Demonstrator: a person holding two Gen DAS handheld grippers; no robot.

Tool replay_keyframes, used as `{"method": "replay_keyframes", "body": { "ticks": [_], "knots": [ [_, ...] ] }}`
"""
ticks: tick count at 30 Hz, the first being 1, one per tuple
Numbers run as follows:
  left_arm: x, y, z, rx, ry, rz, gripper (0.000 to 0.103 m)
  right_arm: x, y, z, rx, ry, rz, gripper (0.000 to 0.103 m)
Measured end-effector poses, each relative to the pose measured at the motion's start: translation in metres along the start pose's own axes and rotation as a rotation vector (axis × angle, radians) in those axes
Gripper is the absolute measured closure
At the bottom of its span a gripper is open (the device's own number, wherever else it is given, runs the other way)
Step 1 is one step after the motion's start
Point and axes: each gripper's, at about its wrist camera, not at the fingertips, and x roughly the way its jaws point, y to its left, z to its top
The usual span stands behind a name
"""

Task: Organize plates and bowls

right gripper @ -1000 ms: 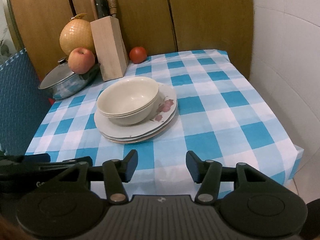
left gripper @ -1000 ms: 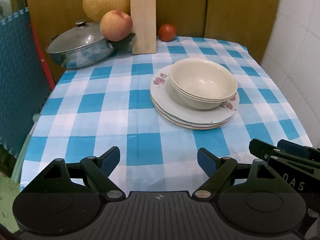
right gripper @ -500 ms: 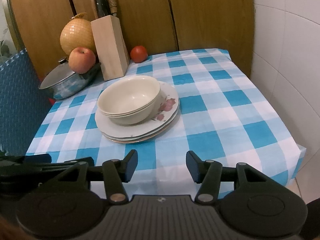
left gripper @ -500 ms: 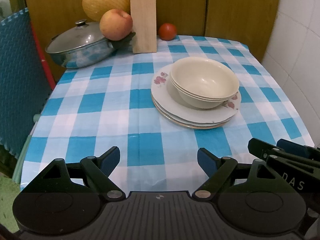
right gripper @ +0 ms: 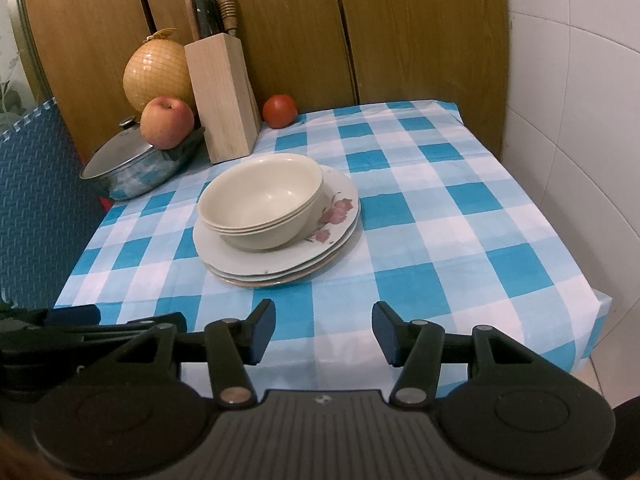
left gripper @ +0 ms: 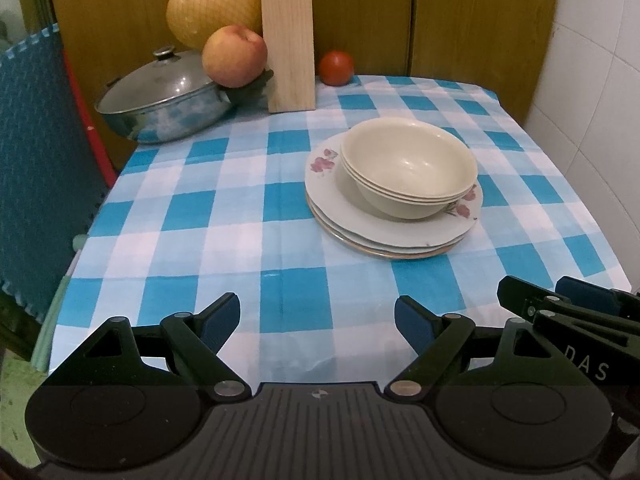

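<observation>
Left tool [left gripper: 317, 320]: hanging released, empty, over the near worktop [left gripper: 224, 216] edge.
Right tool [right gripper: 323, 330]: hanging released, empty, alongside.
Bowls [left gripper: 410, 168]: nesting on the plates [left gripper: 384, 224] mid-worktop, saving space.

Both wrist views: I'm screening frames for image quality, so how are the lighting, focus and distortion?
Left wrist view: warm indoor light, sharp on the stacked bowls and plates, soft shadows; fisheye bends the checked tablecloth edges; dark corners. Right wrist view: same light, a faint sheen inside the bowls, curved wall tiles, the knife block leaning.
</observation>
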Motion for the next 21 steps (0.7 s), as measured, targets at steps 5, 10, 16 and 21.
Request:
{"method": "replay_keyframes", "body": {
  "ticks": [5, 10, 16, 21],
  "knots": [
    [-0.0010, 0.0002, -0.0002, -0.001, -0.002, 0.001, 0.014, -0.0003, 0.0003, -0.0001, -0.001, 0.000, 0.000, 0.052],
    [-0.0012, 0.0003, -0.0003, 0.001, -0.003, 0.001, 0.014, -0.0003, 0.0002, -0.0002, 0.000, -0.001, 0.000, 0.052],
    [-0.0023, 0.0006, 0.0000, 0.002, -0.008, 0.000, 0.014, -0.0022, 0.0018, 0.0005, -0.001, -0.006, -0.002, 0.052],
    [-0.0037, 0.0009, 0.0006, 0.006, -0.015, 0.004, 0.014, -0.0024, 0.0028, 0.0003, -0.002, -0.009, -0.001, 0.052]
  ]
}}
